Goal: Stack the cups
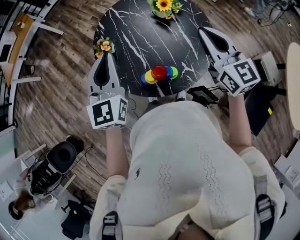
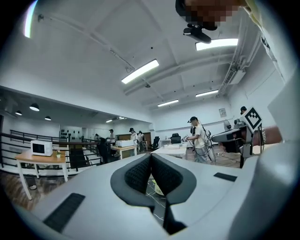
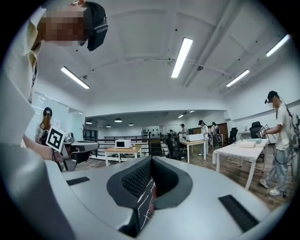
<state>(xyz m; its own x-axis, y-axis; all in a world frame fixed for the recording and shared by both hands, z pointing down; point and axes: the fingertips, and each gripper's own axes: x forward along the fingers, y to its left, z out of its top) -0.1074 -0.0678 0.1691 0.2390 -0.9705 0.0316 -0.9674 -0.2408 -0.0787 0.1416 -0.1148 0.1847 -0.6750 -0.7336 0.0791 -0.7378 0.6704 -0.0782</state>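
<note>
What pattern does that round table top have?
Black marble with white veins; the table shows best in the head view.

Cups [image 1: 159,74] are bunched so tight under the red one that I can't count them or tell what's nested. The sunflower pot [image 1: 164,6] is chopped off by the top edge, and a pale round top [image 1: 294,84] by the right edge. Through the gap under the left hand-held gripper [image 2: 150,158] there's a yellowish scrap [image 2: 158,188], too small to tell.
</note>
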